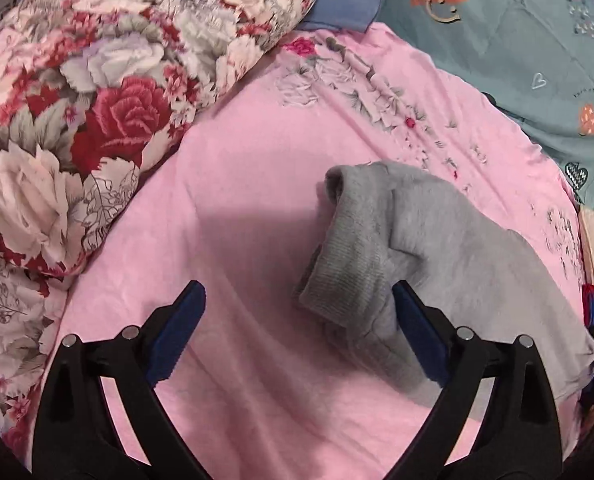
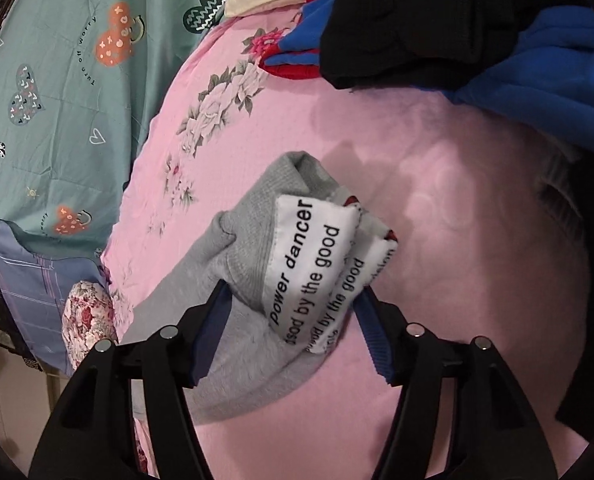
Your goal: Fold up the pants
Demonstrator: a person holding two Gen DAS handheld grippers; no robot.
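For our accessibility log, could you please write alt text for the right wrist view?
The open right gripper straddles a bunched end of grey pants bearing white printed labels, lying on a pink floral bedsheet. A teal quilt lies at left, blue and black garments at top.

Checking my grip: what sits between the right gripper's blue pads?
In the right wrist view, the grey knit pants, bunched at their white printed label, sit between the right gripper pads.

— What are you looking at?
— Grey fleece pants point(image 1: 449, 248), lying bunched on the pink bed sheet point(image 1: 237, 184), ribbed cuff point(image 1: 349, 256) curling upward.
— Anything else showing?
— White printed labels point(image 2: 313, 264) are facing up, reading "power dancer".
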